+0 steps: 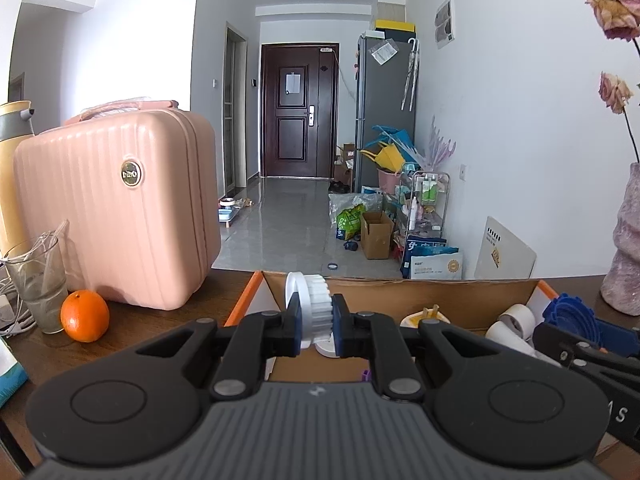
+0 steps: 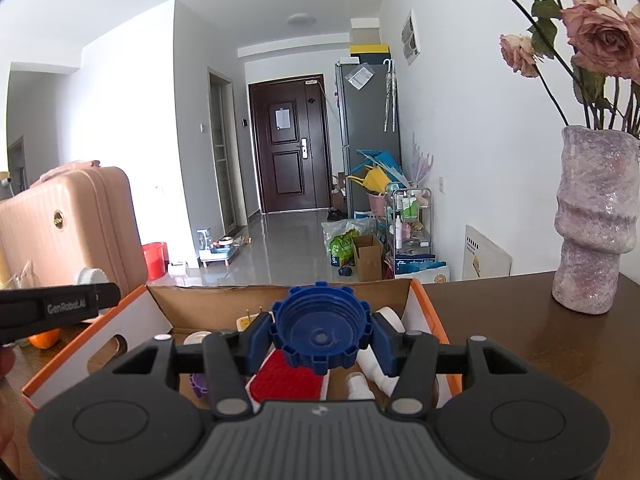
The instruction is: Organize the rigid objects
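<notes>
My left gripper [image 1: 316, 316] is shut on a white ribbed cap [image 1: 310, 306] and holds it above the open cardboard box [image 1: 400, 292]. My right gripper [image 2: 320, 338] is shut on a blue notched cap [image 2: 320, 334] and holds it over the same box [image 2: 192, 300]. The blue cap also shows at the right edge of the left wrist view [image 1: 572, 322]. Inside the box lie white tubes [image 2: 380, 360], a red brush-like block [image 2: 284, 380], a purple piece [image 2: 198, 384] and a plug [image 1: 424, 316].
A pink suitcase [image 1: 120, 208], a glass [image 1: 38, 284] and an orange [image 1: 85, 316] stand on the dark table left of the box. A purple vase [image 2: 596, 220] with dried roses stands at the right. Beyond the table is a cluttered hallway floor.
</notes>
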